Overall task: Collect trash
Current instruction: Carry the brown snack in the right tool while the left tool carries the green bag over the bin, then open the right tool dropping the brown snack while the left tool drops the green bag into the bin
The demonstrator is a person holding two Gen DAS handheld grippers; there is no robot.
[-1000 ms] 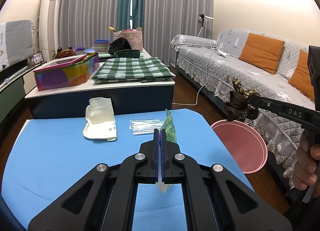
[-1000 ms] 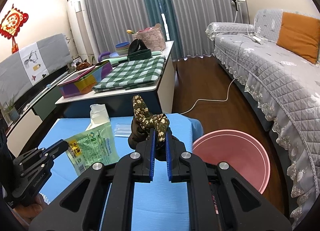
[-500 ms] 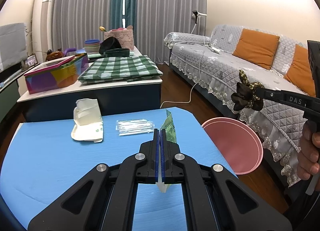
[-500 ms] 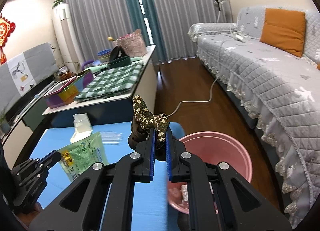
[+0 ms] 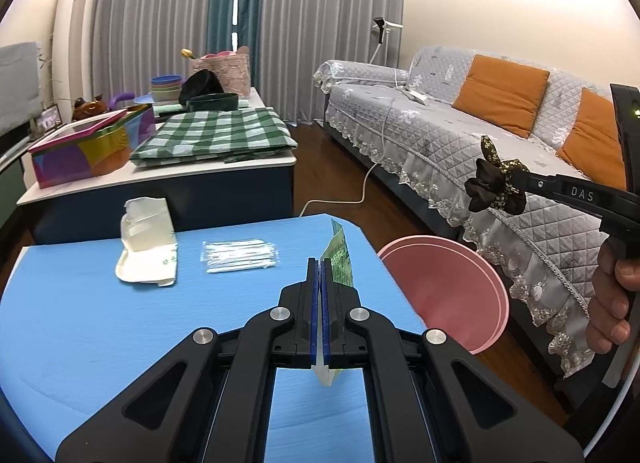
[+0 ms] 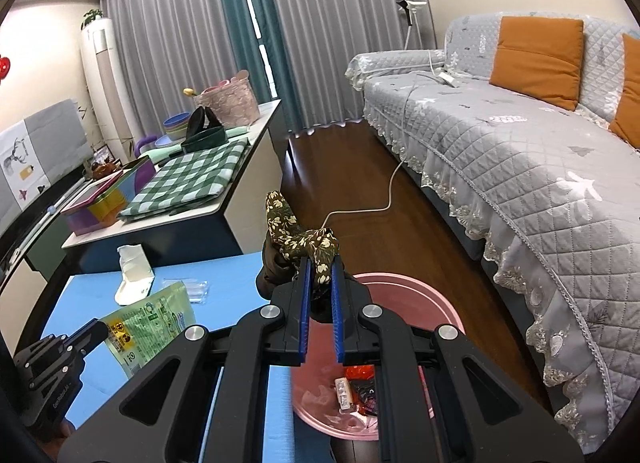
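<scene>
My left gripper point(image 5: 321, 263) is shut on a flat green printed packet point(image 5: 340, 259), held edge-on above the blue table point(image 5: 100, 323); the same packet point(image 6: 150, 321) shows face-on in the right wrist view. My right gripper point(image 6: 320, 267) is shut on a dark floral fabric scrunchie point(image 6: 298, 241), held above the pink bin point(image 6: 404, 287) beside the table's right edge. The left wrist view shows that scrunchie point(image 5: 494, 181) hanging over the pink bin point(image 5: 448, 287). Trash lies in the bin's bottom.
A white tissue pack point(image 5: 146, 247) and a clear pack of white sticks point(image 5: 240, 255) lie on the blue table. Behind stands a low white table point(image 5: 160, 179) with a checked cloth, a colourful box and bowls. A grey sofa point(image 5: 460, 151) runs along the right; a white cable crosses the wooden floor.
Both grippers have shifted right. The scrunchie now hangs over the pink bin, whose inside shows more fully. Both grips are unchanged.
</scene>
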